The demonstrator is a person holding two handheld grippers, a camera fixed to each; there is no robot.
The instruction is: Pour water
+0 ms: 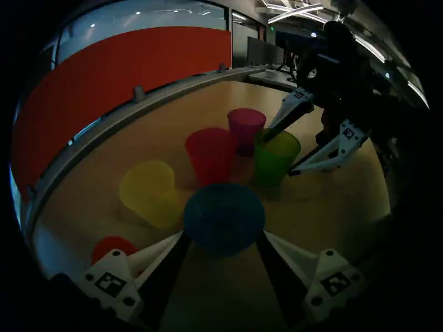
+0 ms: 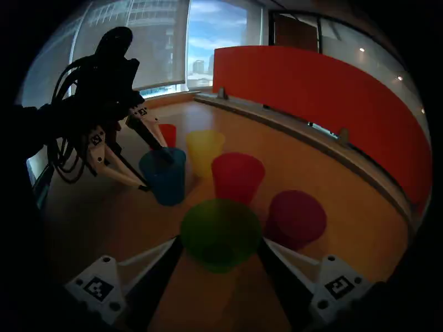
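- We count six cups on the pale wooden table (image 1: 315,210), one of each: a blue translucent plastic cup (image 1: 224,213), a green translucent plastic cup (image 2: 221,229), a red translucent plastic cup (image 1: 211,152), a magenta translucent plastic cup (image 1: 246,127), a yellow translucent plastic cup (image 1: 149,191) and a short orange-red cup (image 1: 111,246).
- We count two tongs.
- The left tongs (image 1: 223,237) stand wide, with the blue cup upright between their fingers and the tips at its walls. We cannot tell whether they press.
- The right tongs (image 2: 219,242) stand just as wide around the green cup, and again we cannot tell whether they grip.
- Ahead of the left tongs, the red cup is just beyond the blue one and the magenta cup beyond that. The yellow cup is to the left, and the orange-red cup is beside the left finger.
- We cannot tell whether any cup holds water.
- The right gripper view gives us a bright window (image 2: 213,39) with sky, behind the left tongs.
- The left gripper view gives us ceiling light strips (image 1: 293,11) above the right tongs.
- One long orange-red wall panel (image 1: 127,72) borders the table.
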